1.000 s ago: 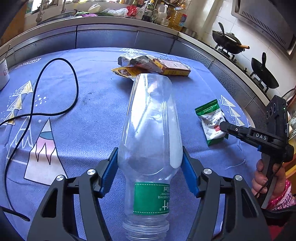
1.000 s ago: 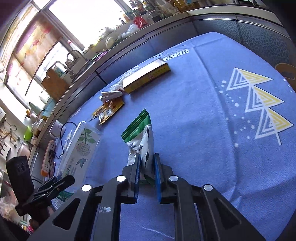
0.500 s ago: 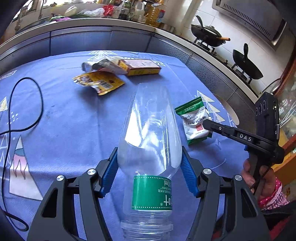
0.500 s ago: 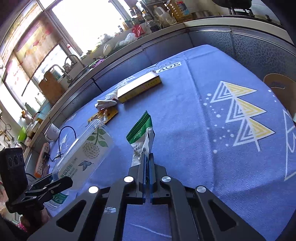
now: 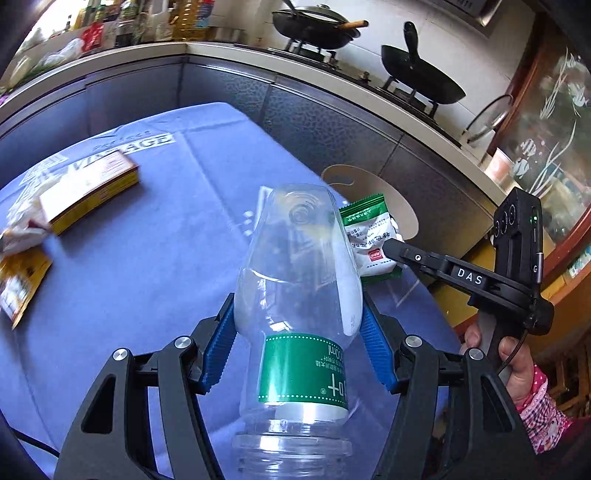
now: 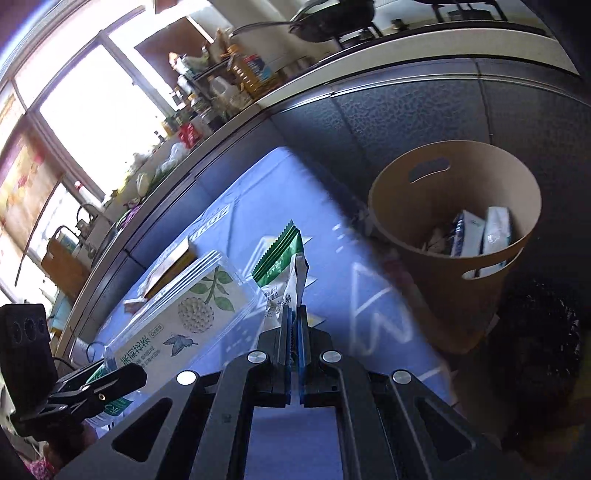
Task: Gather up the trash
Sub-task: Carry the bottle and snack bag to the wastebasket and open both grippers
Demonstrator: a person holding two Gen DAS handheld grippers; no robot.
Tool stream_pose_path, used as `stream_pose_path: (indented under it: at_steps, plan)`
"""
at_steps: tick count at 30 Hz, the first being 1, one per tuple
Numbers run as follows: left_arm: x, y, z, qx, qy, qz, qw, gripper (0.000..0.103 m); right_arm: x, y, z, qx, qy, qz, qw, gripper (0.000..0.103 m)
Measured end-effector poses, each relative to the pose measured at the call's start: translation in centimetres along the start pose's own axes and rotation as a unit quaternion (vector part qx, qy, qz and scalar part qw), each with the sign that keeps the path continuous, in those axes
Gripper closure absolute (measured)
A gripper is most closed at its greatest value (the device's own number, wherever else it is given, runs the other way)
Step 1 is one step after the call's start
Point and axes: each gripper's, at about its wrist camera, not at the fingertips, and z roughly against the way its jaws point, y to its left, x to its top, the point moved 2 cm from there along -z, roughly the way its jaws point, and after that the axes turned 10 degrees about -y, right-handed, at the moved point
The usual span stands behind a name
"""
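The left claw (image 5: 299, 336) is clamped on the empty bottle (image 5: 299, 295). The right claw (image 6: 294, 317) is pressed together on the green snack packet (image 6: 284, 266), near the bin (image 6: 443, 295).

Table: my worktop, under a blue patterned cloth (image 5: 155, 236).
On cloth: flat yellow-edged box (image 5: 88, 192), crumpled white wrapper (image 5: 22, 232) touching it, yellow snack packet (image 5: 18, 284) nearby.

One clear plastic bottle (image 5: 299, 280), one green-and-white packet (image 5: 369, 236), one flat box (image 5: 88, 192), one brown bin (image 6: 454, 236), two woks (image 5: 317, 26), perhaps two blurred wrappers (image 5: 18, 280) far left.
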Motion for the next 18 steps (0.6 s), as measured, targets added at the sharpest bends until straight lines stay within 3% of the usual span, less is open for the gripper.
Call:
stream_pose_path:
  at_steps: [6, 8, 11, 14, 18]
  plan:
    - [5.6, -6.0, -9.6, -0.053, 0.019, -0.034, 0.9979, 0.041, 5.7, -7.4, -0.6, -0.071, -0.052, -0.051, 0.995, 0.1]
    - [6.9, -7.6, -12.8, -0.063, 0.035, -0.039, 0.9966, 0.041, 7.0, -9.1, -1.6, -0.095, -0.047, -0.051, 0.993, 0.094]
    - [7.5, -8.7, -17.5, -0.052, 0.081, -0.037, 0.9947, 0.039, 7.8, -11.2, -2.0, -0.126, -0.053, -0.067, 0.988, 0.045]
    - [7.6, -8.6, -17.7, -0.047, 0.08, -0.039, 0.9949, 0.038, 7.6, -11.5, -0.4, -0.133, -0.075, -0.063, 0.986, 0.045]
    - [7.5, -6.9, -14.3, -0.049, 0.054, -0.024, 0.9971, 0.037, 6.5, -11.1, 1.7, -0.128, -0.095, -0.077, 0.984, 0.045]
